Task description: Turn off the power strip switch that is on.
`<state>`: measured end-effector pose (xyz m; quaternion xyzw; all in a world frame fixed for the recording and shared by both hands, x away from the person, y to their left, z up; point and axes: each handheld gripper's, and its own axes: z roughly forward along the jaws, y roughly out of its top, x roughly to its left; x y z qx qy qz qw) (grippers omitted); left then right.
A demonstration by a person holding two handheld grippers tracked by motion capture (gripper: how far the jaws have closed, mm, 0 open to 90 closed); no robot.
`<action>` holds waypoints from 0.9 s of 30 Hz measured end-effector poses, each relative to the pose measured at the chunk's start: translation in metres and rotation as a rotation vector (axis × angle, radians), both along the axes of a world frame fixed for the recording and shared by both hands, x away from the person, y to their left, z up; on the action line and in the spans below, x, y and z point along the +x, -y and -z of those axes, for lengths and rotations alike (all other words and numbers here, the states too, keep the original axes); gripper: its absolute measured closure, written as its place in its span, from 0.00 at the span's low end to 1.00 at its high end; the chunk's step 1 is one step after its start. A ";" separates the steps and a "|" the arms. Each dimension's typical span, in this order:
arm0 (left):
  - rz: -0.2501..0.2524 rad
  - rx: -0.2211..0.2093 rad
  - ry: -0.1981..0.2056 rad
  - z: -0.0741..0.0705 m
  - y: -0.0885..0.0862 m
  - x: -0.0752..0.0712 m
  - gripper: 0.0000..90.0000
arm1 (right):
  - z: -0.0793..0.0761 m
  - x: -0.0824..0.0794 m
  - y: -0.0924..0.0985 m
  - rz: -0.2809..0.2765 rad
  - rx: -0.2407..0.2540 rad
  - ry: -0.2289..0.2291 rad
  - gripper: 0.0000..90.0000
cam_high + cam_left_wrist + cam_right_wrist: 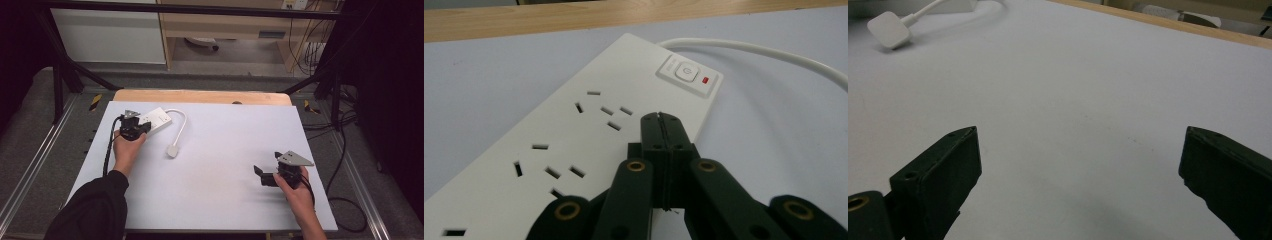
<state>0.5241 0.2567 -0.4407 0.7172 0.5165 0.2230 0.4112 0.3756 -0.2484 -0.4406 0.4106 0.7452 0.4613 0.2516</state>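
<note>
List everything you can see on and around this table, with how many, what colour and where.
power strip: one, white, far left part of the table, under the left gripper's tips
switch: one, white with a small red light beside it, at the strip's cable end
cable: one, white, curving from the strip toward the table's middle
plug: one, white, lying on the table at the cable's end
table: one, pale grey top with a wooden far edge
left gripper: one, black, jaws shut, over the strip
right gripper: one, black, jaws open, near right of the table
hands: two, one behind each gripper
</note>
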 end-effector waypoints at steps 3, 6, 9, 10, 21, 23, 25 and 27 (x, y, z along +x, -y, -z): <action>0.005 -0.010 -0.004 0.000 0.001 0.000 1.00 | 0.000 0.000 0.000 -0.002 0.000 0.001 0.04; 0.005 -0.008 -0.004 0.000 0.001 0.000 1.00 | 0.000 0.000 0.000 -0.001 -0.001 0.001 0.04; 0.001 -0.010 -0.006 0.000 0.001 0.001 1.00 | 0.000 0.000 0.000 -0.002 -0.001 0.003 0.04; 0.001 -0.010 -0.007 0.000 0.001 0.001 1.00 | 0.000 0.000 0.000 -0.001 -0.001 0.001 0.04; -0.015 -0.022 -0.006 -0.002 0.001 0.001 1.00 | 0.000 0.000 0.001 -0.001 -0.001 0.004 0.04; -0.010 -0.023 0.000 -0.004 0.001 0.001 1.00 | 0.000 0.000 0.001 -0.001 -0.001 0.004 0.04; -0.004 -0.024 0.003 -0.005 0.002 0.000 1.00 | 0.000 0.000 0.001 -0.001 -0.001 0.004 0.04; -0.001 -0.020 0.009 -0.006 0.002 0.000 1.00 | 0.000 0.000 0.001 -0.001 -0.001 0.004 0.04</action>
